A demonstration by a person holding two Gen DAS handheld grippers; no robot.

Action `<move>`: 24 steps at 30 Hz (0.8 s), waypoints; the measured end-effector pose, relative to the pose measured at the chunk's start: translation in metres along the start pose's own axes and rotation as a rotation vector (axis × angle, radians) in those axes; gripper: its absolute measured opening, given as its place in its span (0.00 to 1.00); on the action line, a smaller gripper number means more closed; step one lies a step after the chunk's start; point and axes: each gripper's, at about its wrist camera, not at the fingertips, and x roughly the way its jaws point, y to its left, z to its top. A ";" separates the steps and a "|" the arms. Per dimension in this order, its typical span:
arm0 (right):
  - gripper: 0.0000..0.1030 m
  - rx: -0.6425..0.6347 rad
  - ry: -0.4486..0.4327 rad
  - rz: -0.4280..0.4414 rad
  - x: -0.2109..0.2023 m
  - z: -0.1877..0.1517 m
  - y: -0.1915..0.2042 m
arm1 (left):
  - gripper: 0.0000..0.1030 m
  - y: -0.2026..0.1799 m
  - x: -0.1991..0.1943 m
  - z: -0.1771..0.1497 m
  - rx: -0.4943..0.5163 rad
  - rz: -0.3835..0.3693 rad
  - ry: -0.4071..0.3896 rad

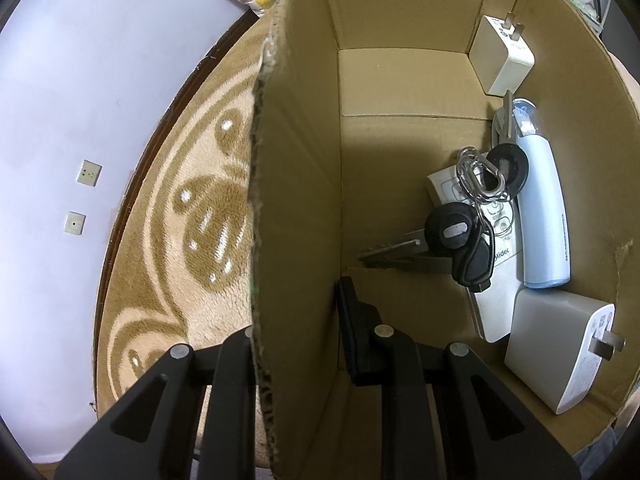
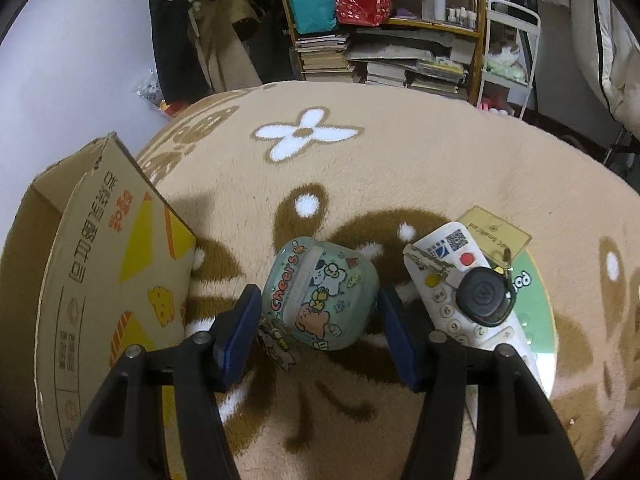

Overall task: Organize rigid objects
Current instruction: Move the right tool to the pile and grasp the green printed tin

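Note:
My left gripper (image 1: 296,308) is shut on the side wall of the cardboard box (image 1: 296,160), one finger outside and one inside. Inside the box lie a bunch of black-headed keys (image 1: 468,236), a pale blue device (image 1: 540,208), a white remote (image 1: 494,300) and two white plug chargers (image 1: 504,56) (image 1: 560,344). My right gripper (image 2: 318,292) stands open around a green earbud case (image 2: 320,296) with cartoon stickers, which rests on the carpet. Its blue pads (image 2: 240,328) sit close beside both sides of the case; I cannot see a firm grip.
Right of the case a white remote (image 2: 452,276) lies under a black-headed key (image 2: 480,296), beside a gold card (image 2: 496,232) and a green round mat (image 2: 536,320). The printed box (image 2: 100,260) stands at the left. Shelves with books (image 2: 380,60) lie beyond the beige flowered carpet (image 2: 400,160).

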 end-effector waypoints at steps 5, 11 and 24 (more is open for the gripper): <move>0.17 0.010 0.003 0.025 -0.014 0.008 -0.005 | 0.19 0.001 0.000 0.000 0.002 0.001 -0.002; 0.26 0.077 0.025 0.078 -0.003 0.009 -0.019 | 0.19 0.002 0.000 -0.002 0.000 0.001 -0.004; 0.60 0.005 0.022 0.065 0.013 0.005 0.005 | 0.19 0.001 0.000 -0.002 0.000 0.002 -0.002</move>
